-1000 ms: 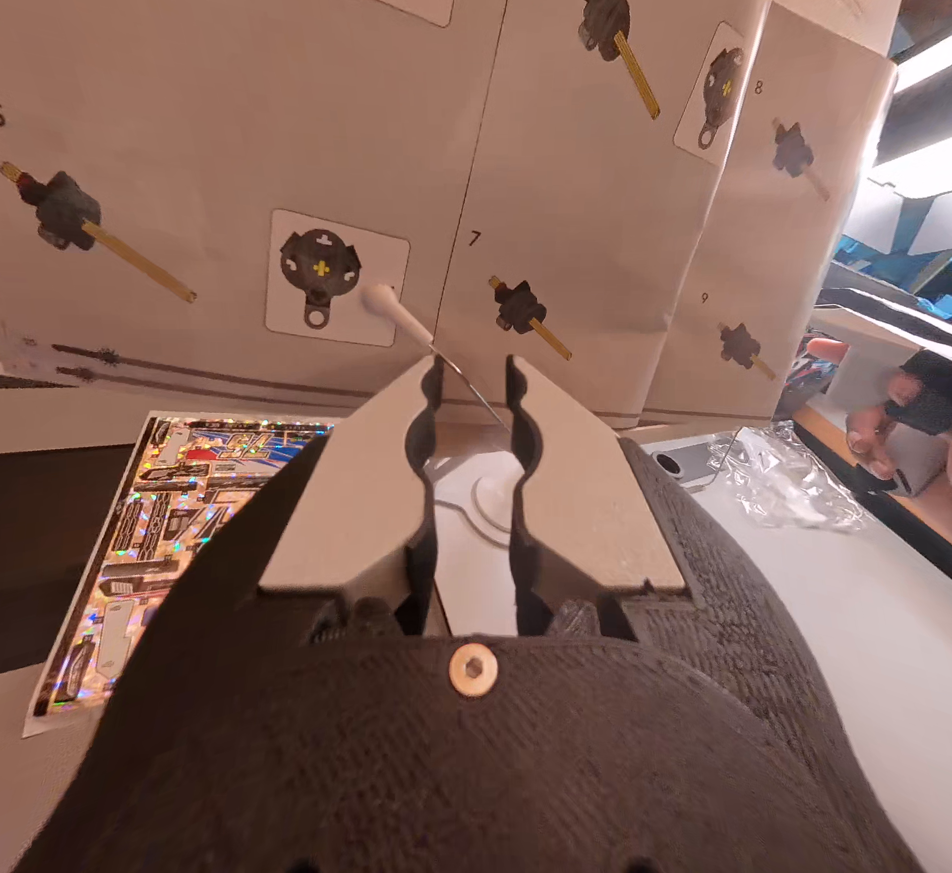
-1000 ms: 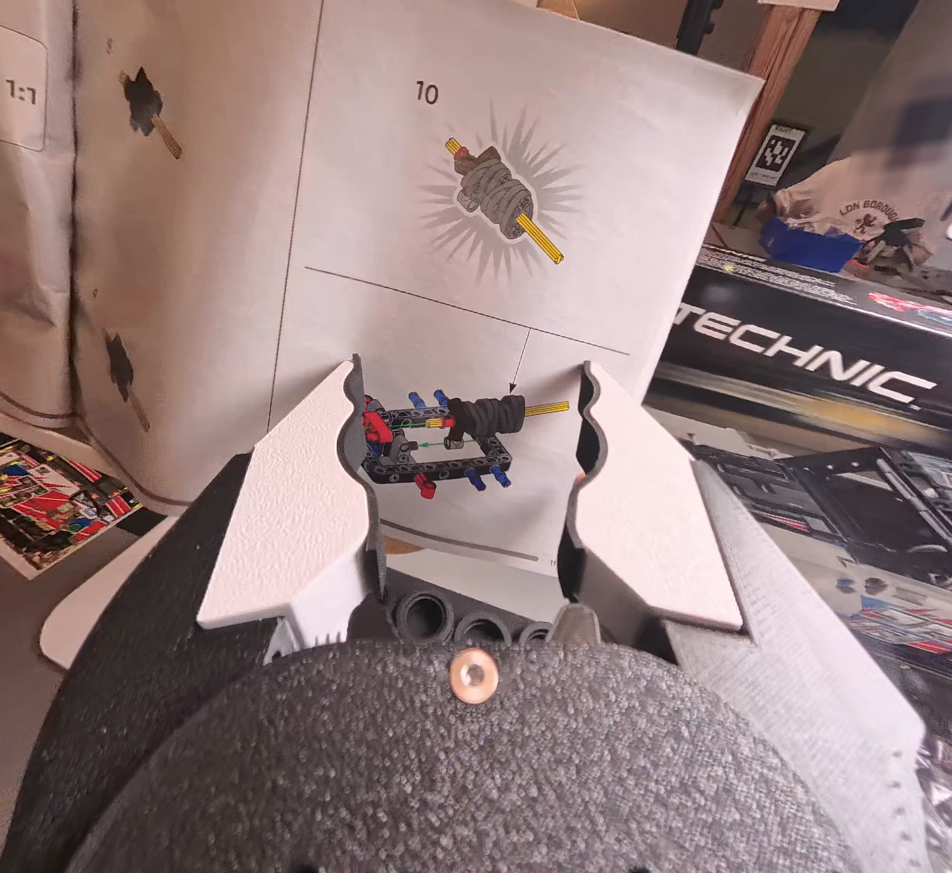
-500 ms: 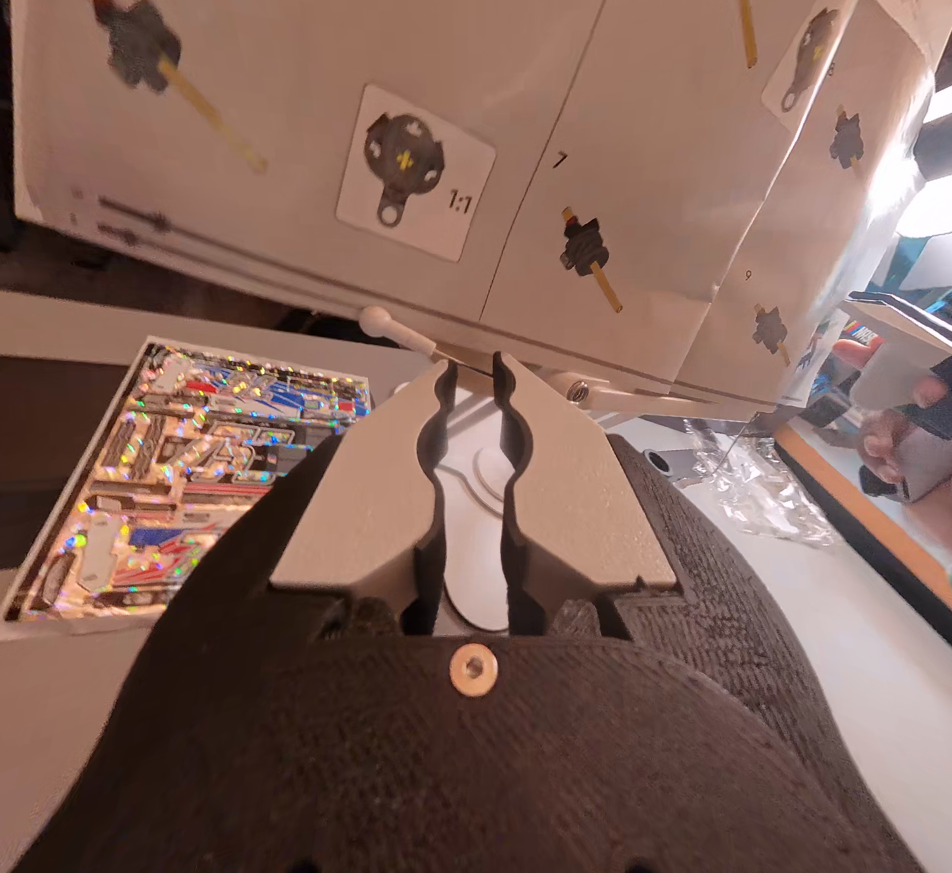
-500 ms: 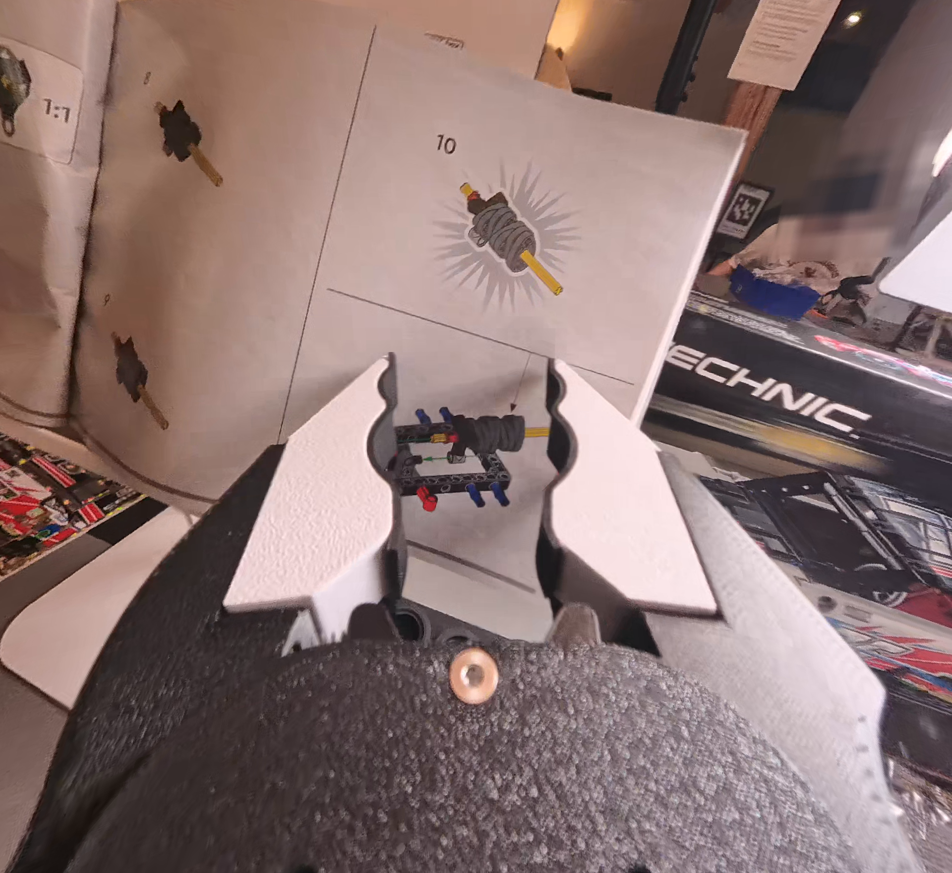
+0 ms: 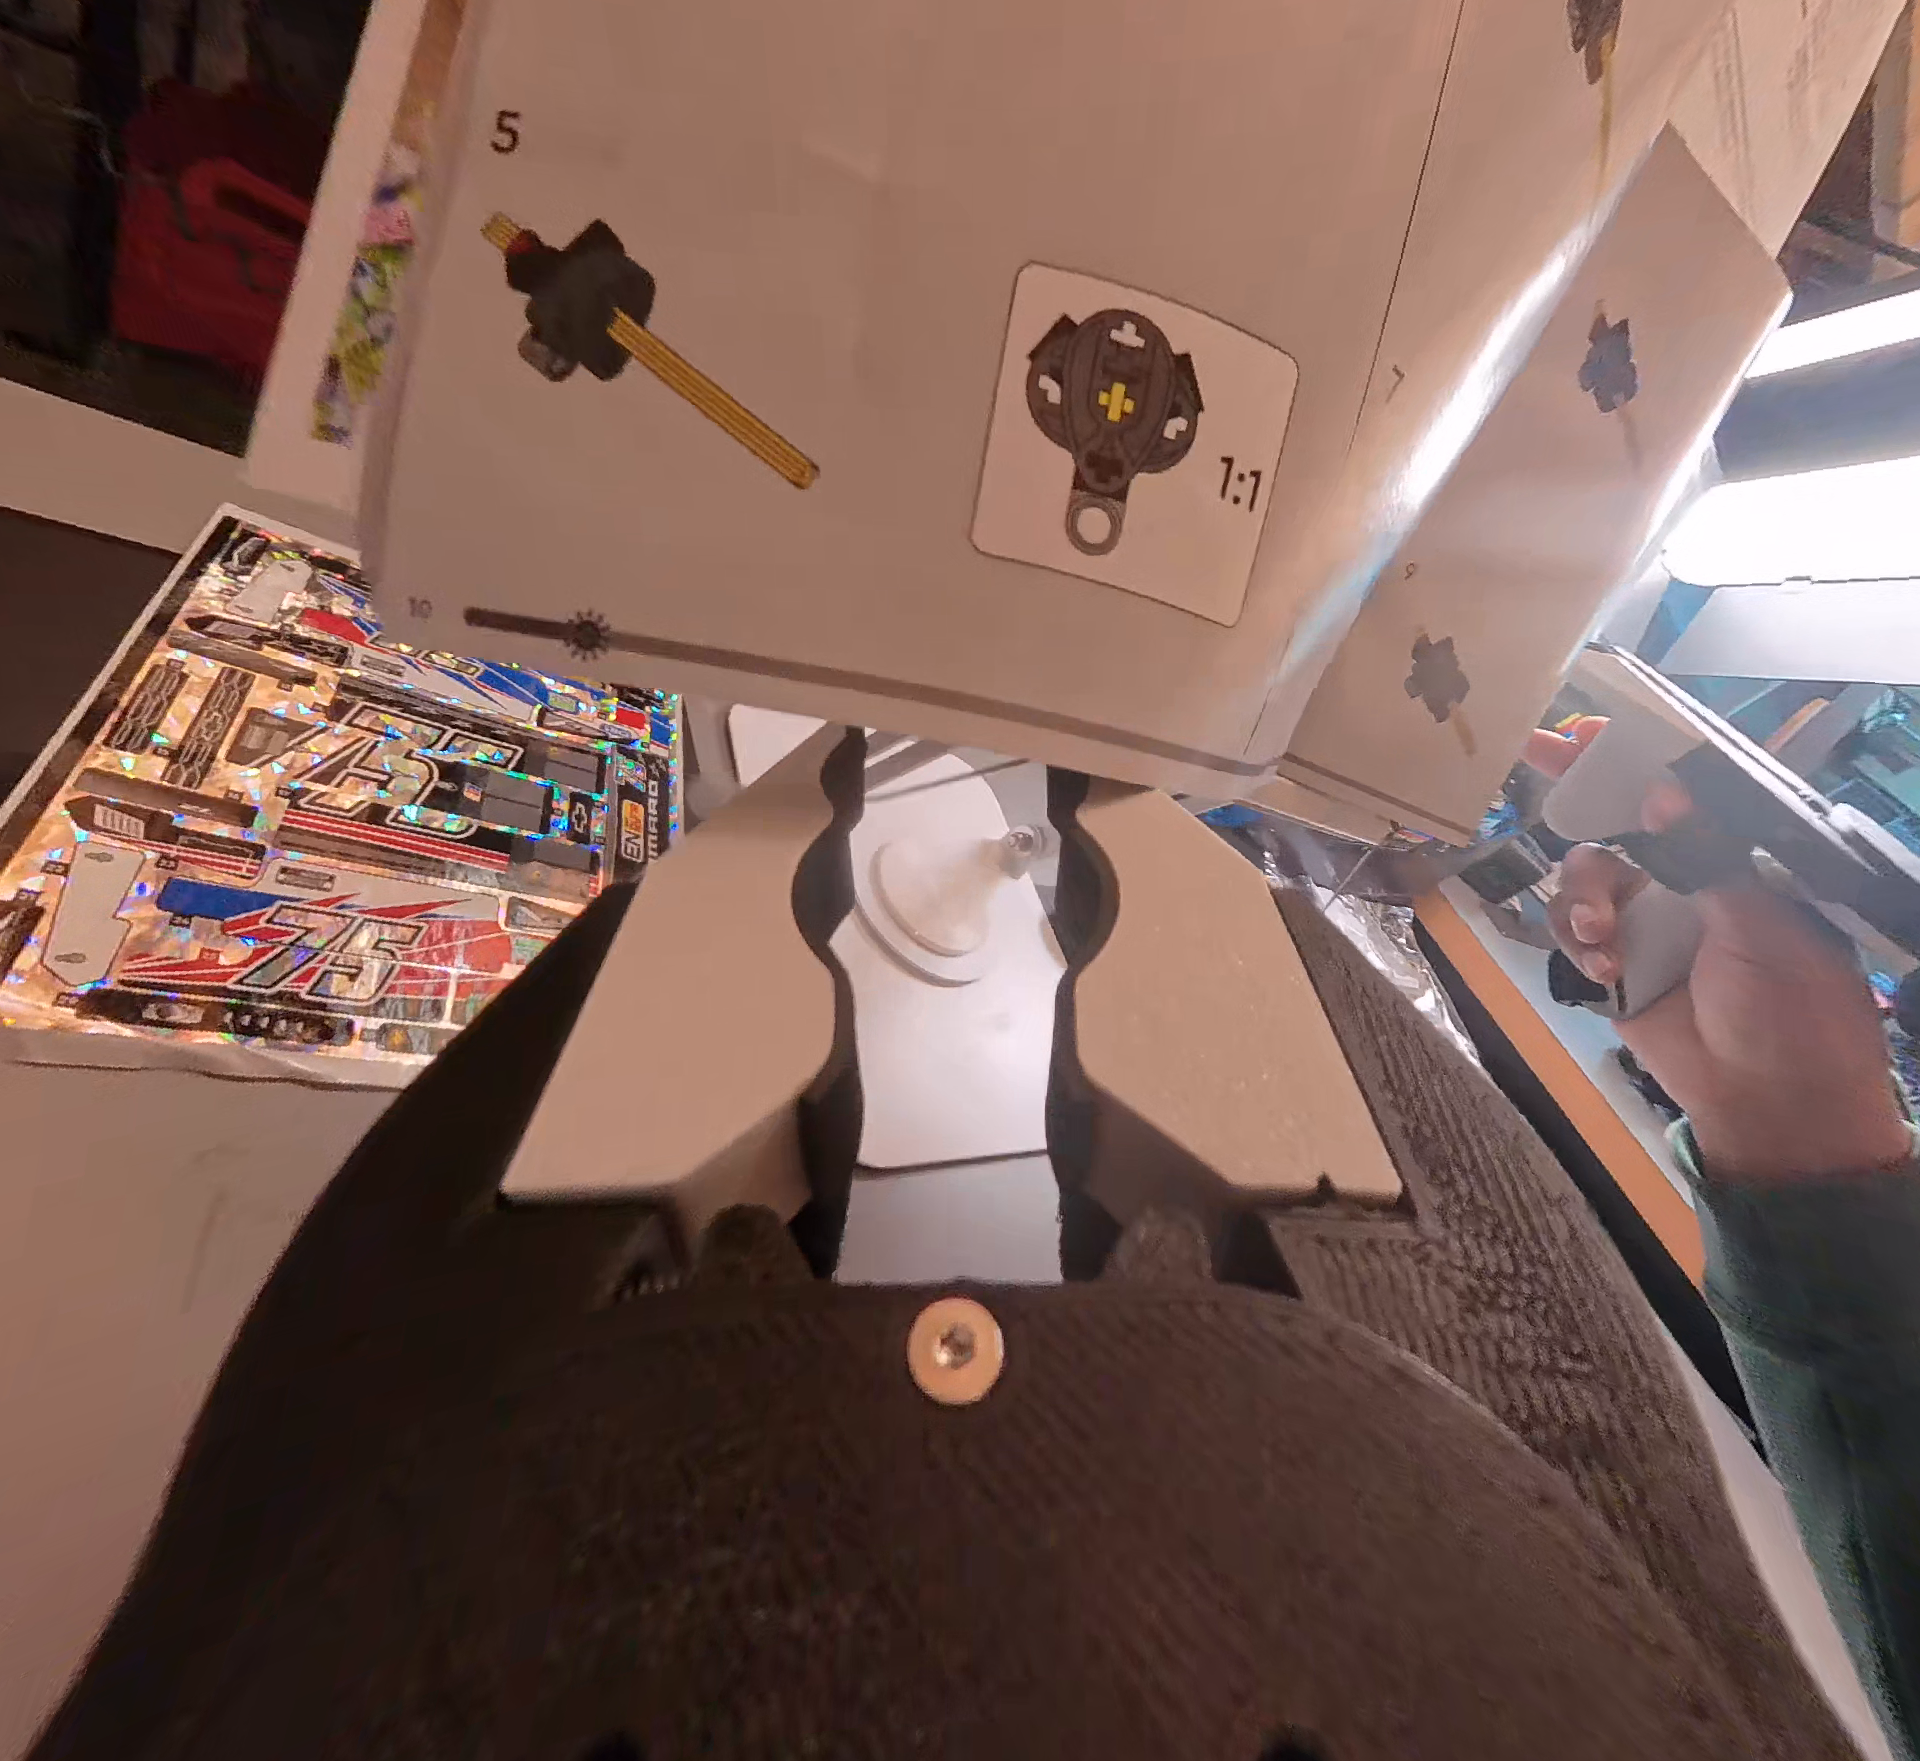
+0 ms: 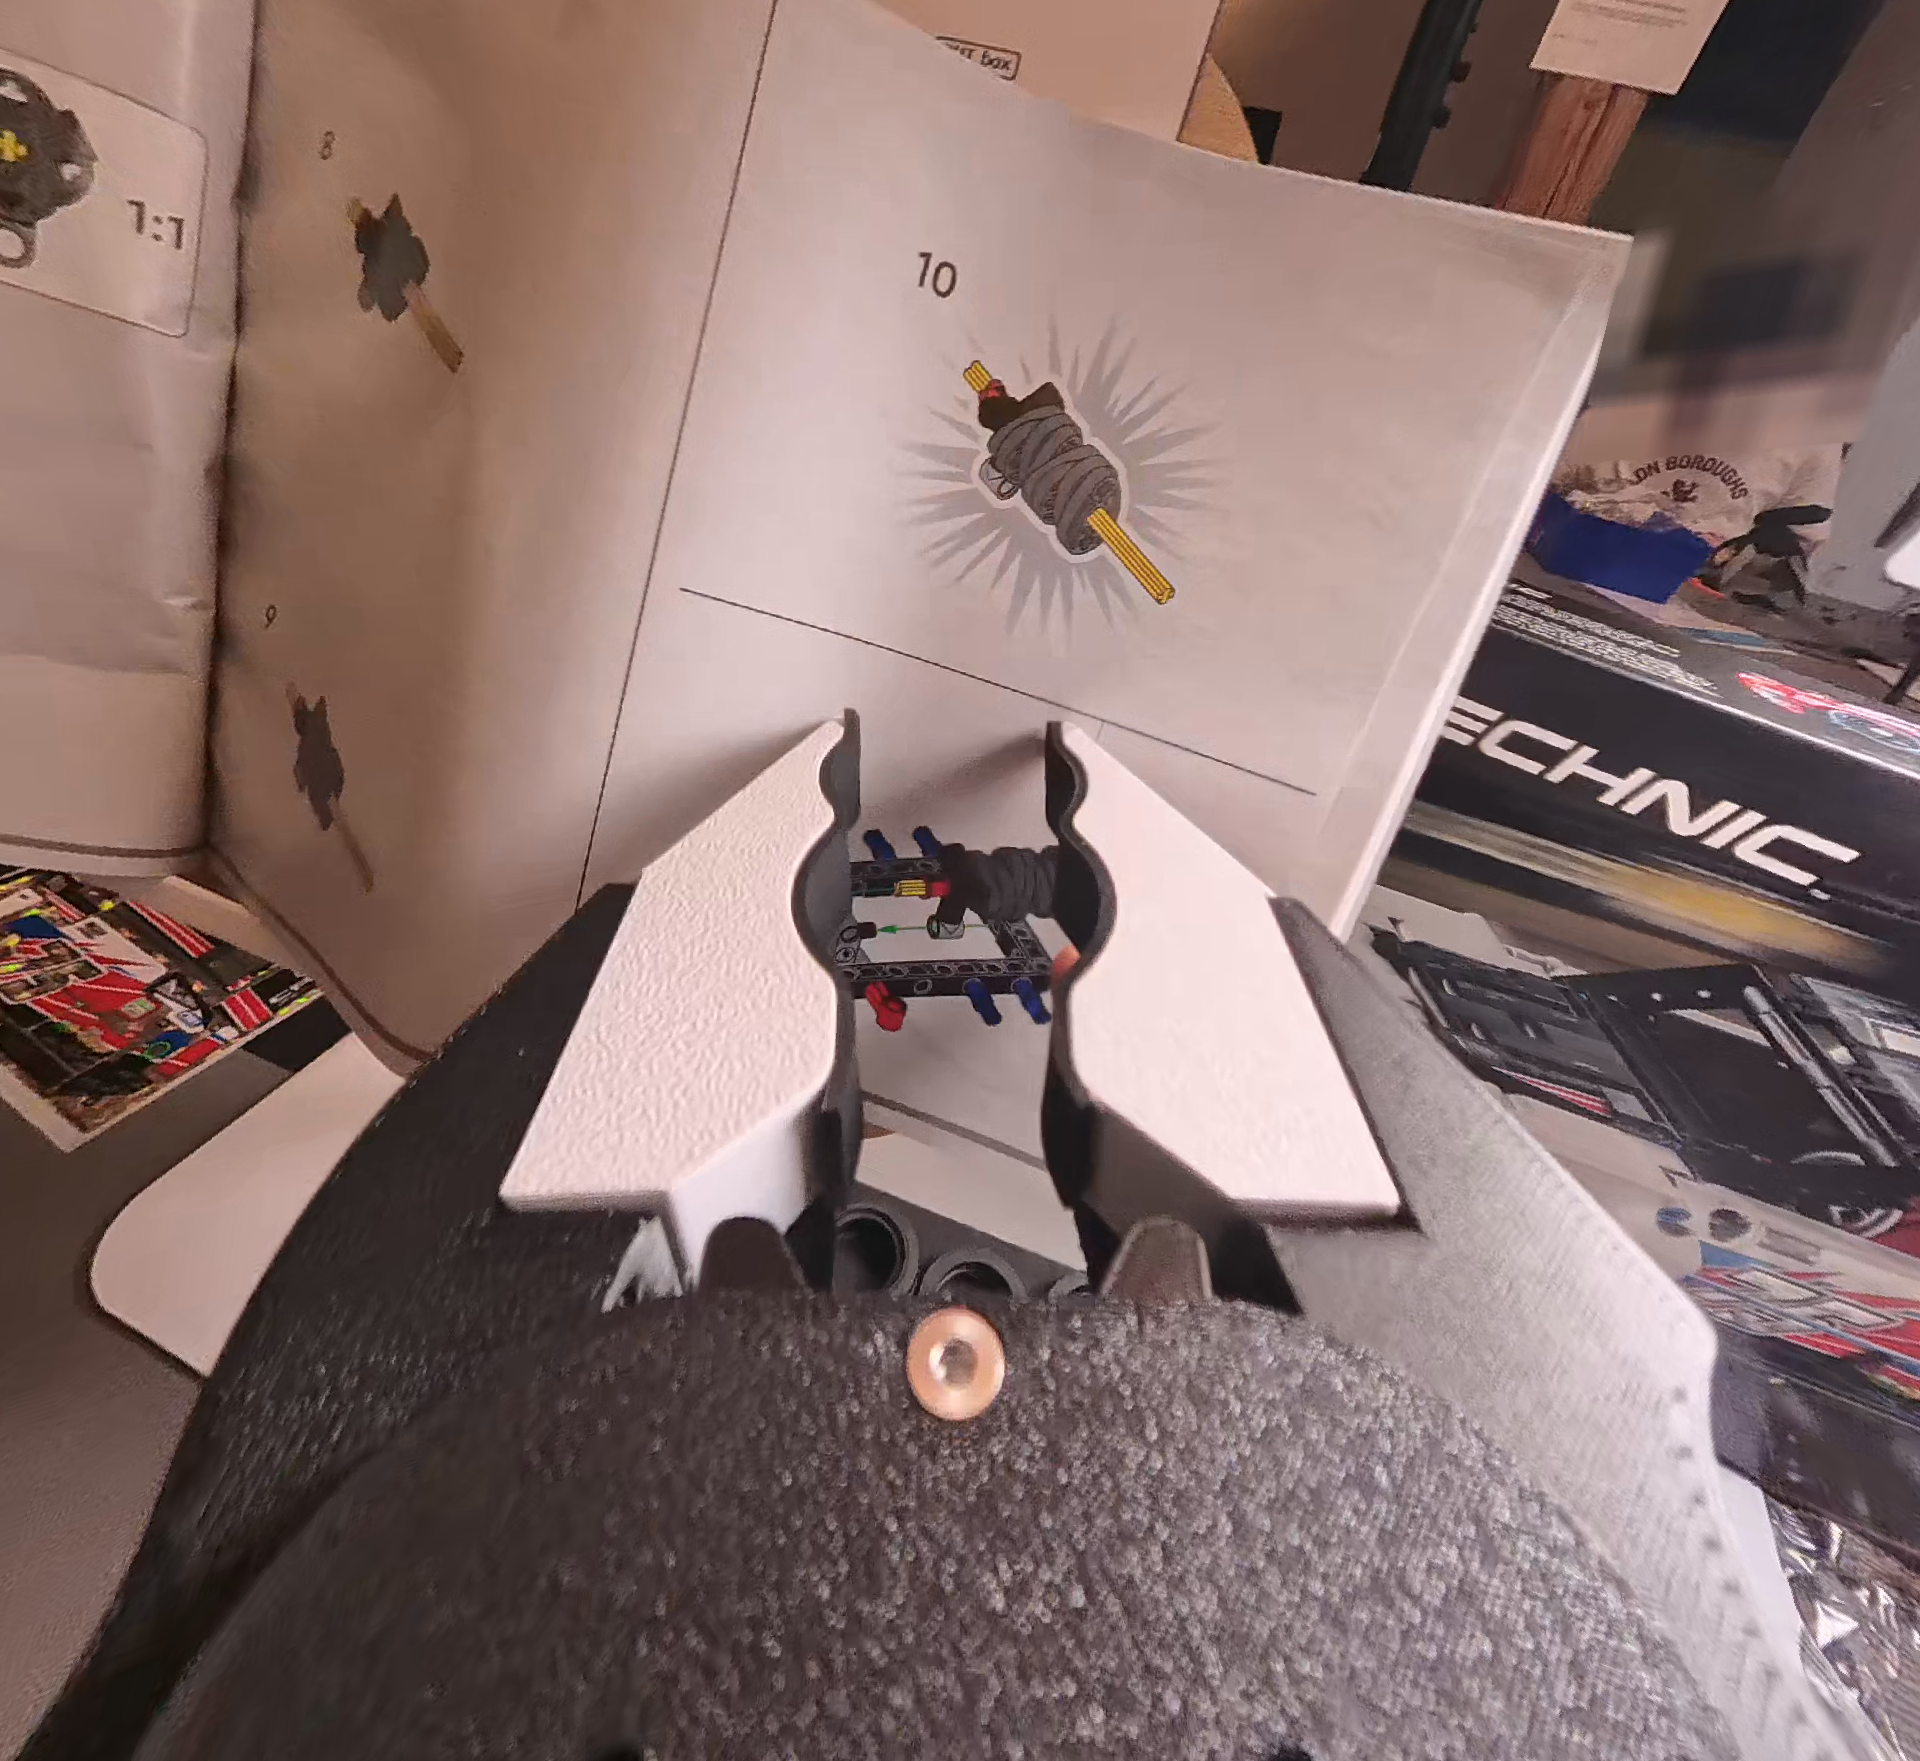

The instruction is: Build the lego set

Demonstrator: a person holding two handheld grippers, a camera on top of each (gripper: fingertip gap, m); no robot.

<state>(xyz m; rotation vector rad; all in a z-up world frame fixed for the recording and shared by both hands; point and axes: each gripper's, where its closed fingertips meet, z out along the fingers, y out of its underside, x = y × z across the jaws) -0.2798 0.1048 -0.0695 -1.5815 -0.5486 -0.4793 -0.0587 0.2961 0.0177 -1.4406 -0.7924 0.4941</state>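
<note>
The open instruction booklet (image 5: 935, 153) stands upright on a white stand base (image 5: 935, 1015). Its bottom edge hangs just above my left gripper (image 5: 951, 766), whose jaws are apart with nothing between them. In the right wrist view the booklet's right page (image 6: 1091, 361) faces me, with drawings of a grey part on a yellow axle. My right gripper (image 6: 953, 735) is close in front of that page, jaws narrowly apart and empty. A dark grey Lego beam (image 6: 868, 1244) with round holes lies under its fingers. The right gripper also shows at the right edge of the left wrist view (image 5: 1714, 776).
A shiny sticker sheet (image 5: 312, 838) lies flat left of the stand and shows in the right wrist view (image 6: 125, 973). The black Lego box (image 6: 1662, 828) lies to the right. A crumpled plastic bag (image 5: 1382, 932) lies behind the stand. A person's hand (image 5: 1714, 984) holds the right gripper.
My left gripper's jaws closed to a slit, then opened wider, and the view swung left under the booklet. My right gripper's jaws narrowed steadily and it moved closer to the right page.
</note>
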